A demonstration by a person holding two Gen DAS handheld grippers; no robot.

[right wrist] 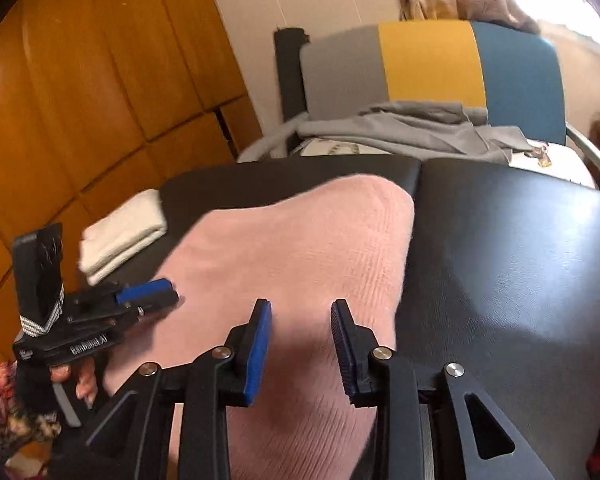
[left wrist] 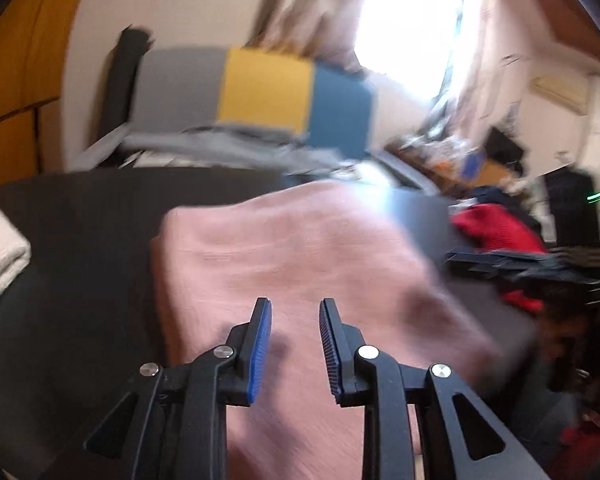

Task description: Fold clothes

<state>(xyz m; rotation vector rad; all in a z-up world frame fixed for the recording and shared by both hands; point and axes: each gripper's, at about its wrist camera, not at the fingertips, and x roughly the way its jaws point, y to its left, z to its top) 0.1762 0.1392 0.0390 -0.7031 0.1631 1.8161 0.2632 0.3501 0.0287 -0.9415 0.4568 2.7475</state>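
Observation:
A pink knitted garment [right wrist: 292,248] lies spread on the black padded table [right wrist: 520,260]; in the blurred left wrist view the pink garment [left wrist: 300,256] fills the middle. My right gripper [right wrist: 300,304] hovers over its near part, open, with only cloth below the blue pads. My left gripper [left wrist: 294,304] is also open above the garment, nothing between its fingers. From the right wrist view the left gripper [right wrist: 172,290] reaches in from the left over the garment's left edge, held by a hand. The right gripper [left wrist: 456,260] shows as a dark blur at the right.
A folded white towel [right wrist: 124,228] lies at the table's left end. Behind the table stands a chair with a grey, yellow and blue back [right wrist: 428,60] and a grey garment [right wrist: 400,128] on its seat. Red clothes [left wrist: 496,228] are piled at the right. A wooden wardrobe [right wrist: 80,100] is on the left.

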